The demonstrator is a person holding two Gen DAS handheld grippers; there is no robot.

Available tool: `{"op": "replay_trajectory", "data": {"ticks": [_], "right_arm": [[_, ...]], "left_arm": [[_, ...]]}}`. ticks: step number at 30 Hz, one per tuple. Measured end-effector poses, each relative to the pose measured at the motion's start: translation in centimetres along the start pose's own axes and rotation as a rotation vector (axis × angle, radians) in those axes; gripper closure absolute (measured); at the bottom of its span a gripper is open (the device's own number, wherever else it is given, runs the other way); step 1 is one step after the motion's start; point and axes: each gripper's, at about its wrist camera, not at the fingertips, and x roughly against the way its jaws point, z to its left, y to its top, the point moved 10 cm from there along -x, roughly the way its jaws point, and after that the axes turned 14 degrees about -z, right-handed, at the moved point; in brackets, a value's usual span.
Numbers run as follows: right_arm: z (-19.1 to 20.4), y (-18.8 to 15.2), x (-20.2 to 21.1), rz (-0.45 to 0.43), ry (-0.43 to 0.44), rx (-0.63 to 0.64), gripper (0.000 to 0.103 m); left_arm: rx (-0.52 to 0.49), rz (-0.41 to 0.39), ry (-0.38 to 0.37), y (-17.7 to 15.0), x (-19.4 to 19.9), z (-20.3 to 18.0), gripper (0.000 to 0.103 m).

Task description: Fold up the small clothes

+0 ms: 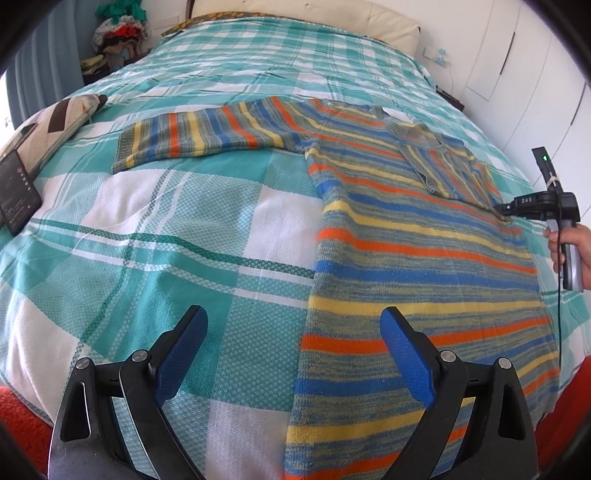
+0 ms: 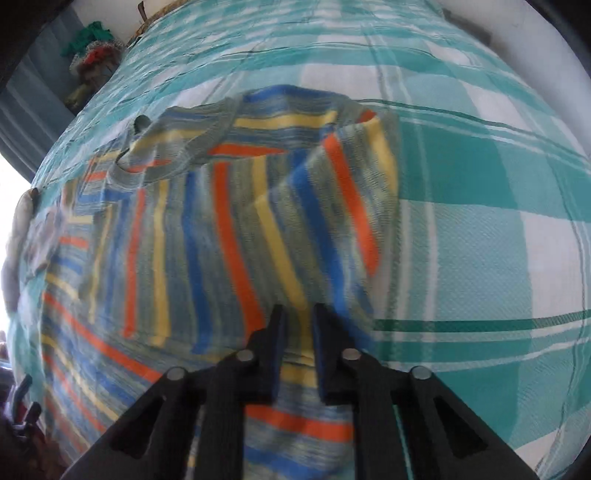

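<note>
A striped knit sweater (image 1: 417,236) in orange, blue, yellow and grey lies flat on the bed. Its left sleeve (image 1: 199,136) stretches out to the left. Its right sleeve (image 1: 443,166) is folded over the chest. My left gripper (image 1: 295,354) is open and empty, above the sweater's lower left edge. My right gripper (image 1: 506,212) is at the sweater's right edge. In the right wrist view my right gripper (image 2: 298,325) has its jaws nearly closed on the folded sleeve (image 2: 295,229); this view is blurred.
The bed has a teal and white checked cover (image 1: 177,229). A patterned pillow (image 1: 55,125) and a dark phone (image 1: 16,192) lie at the left edge. A cream pillow (image 1: 314,14) is at the head. White cupboards (image 1: 535,74) stand on the right.
</note>
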Motion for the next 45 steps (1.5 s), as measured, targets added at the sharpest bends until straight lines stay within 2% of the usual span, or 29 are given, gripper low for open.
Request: {"op": "replay_trajectory", "data": {"ticks": [1, 3, 5, 8, 10, 12, 14, 15, 16, 18, 20, 22, 24, 26, 29, 31, 34, 36, 39, 40, 41, 42, 44, 45], "right_arm": [[-1.0, 0.3, 0.6, -0.017, -0.018, -0.027, 0.101], [-1.6, 1.6, 2.1, -0.063, 0.015, -0.063, 0.093], [-0.7, 3.9, 3.1, -0.113, 0.066, -0.022, 0.092], [0.5, 6.6, 1.8, -0.107, 0.122, 0.022, 0.092], [0.0, 7.1, -0.9, -0.064, 0.085, 0.036, 0.092], [-2.2, 6.6, -3.8, -0.007, -0.057, 0.043, 0.094], [-4.0, 7.2, -3.9, -0.052, -0.103, -0.012, 0.098], [-4.6, 7.5, -3.2, -0.074, -0.128, -0.036, 0.097], [-4.7, 7.7, -2.4, -0.093, -0.133, -0.042, 0.095], [-3.6, 7.3, -0.4, -0.119, -0.077, -0.011, 0.093], [-1.1, 5.6, 1.5, -0.102, 0.062, 0.005, 0.092], [0.6, 2.9, 2.2, -0.051, 0.129, 0.036, 0.092], [0.1, -0.5, 1.8, 0.009, 0.088, 0.073, 0.092], [-1.5, -2.3, 2.6, -0.009, 0.042, 0.051, 0.098], [-1.8, -3.3, 5.3, -0.058, -0.047, 0.058, 0.088], [0.4, -4.2, 6.9, -0.073, 0.024, 0.054, 0.088], [3.9, -7.5, 7.9, -0.027, 0.089, 0.071, 0.087], [5.1, -11.1, 7.9, 0.029, 0.077, 0.096, 0.086], [6.5, -14.0, 9.9, 0.014, 0.003, 0.150, 0.085], [7.0, -14.5, 10.8, 0.002, -0.008, 0.145, 0.082], [7.6, -14.7, 11.7, -0.020, -0.021, 0.131, 0.070], [7.9, -14.7, 12.5, -0.053, -0.042, 0.118, 0.050], [8.4, -14.2, 14.1, -0.130, -0.102, 0.098, 0.031], [8.7, -13.8, 14.7, -0.163, -0.126, 0.095, 0.029]], "left_arm": [[-0.001, 0.004, 0.000, -0.1, -0.2, 0.0, 0.008], [-0.006, 0.011, 0.000, -0.2, -0.5, -0.1, 0.008], [-0.015, 0.013, 0.006, -0.3, -0.9, -0.3, 0.008], [-0.025, 0.025, 0.019, -0.7, -1.3, -0.4, 0.008], [-0.034, 0.031, 0.029, -0.9, -1.5, -0.4, 0.008], [-0.045, 0.031, 0.038, -0.9, -1.5, -0.3, 0.008], [-0.049, 0.032, 0.045, -0.9, -1.6, -0.2, 0.008], [-0.046, 0.034, 0.045, -0.9, -1.7, -0.2, 0.008], [-0.044, 0.037, 0.044, -0.9, -1.8, -0.2, 0.008], [-0.040, 0.044, 0.043, -1.0, -2.1, -0.2, 0.008], [-0.039, 0.048, 0.042, -1.0, -2.2, -0.3, 0.008], [-0.046, 0.051, 0.046, -1.1, -2.2, -0.3, 0.008], [-0.051, 0.050, 0.051, -1.2, -2.1, -0.3, 0.007], [-0.055, 0.052, 0.060, -1.4, -2.0, -0.1, 0.007], [-0.056, 0.054, 0.068, -1.6, -2.0, 0.0, 0.007], [-0.067, 0.054, 0.077, -1.7, -2.2, -0.2, 0.006], [-0.091, 0.056, 0.093, -2.0, -2.4, -0.2, 0.005], [-0.099, 0.051, 0.101, -2.2, -2.3, -0.2, 0.004], [-0.095, 0.047, 0.108, -2.4, -2.2, -0.1, 0.003], [-0.092, 0.047, 0.111, -2.4, -2.2, 0.0, 0.002], [-0.093, 0.046, 0.115, -2.5, -2.2, 0.0, 0.002], [-0.097, 0.044, 0.120, -2.6, -2.3, 0.0, 0.001], [-0.106, 0.042, 0.127, -2.7, -2.4, -0.1, 0.001], [-0.110, 0.042, 0.128, -2.7, -2.5, -0.1, 0.001]]}}
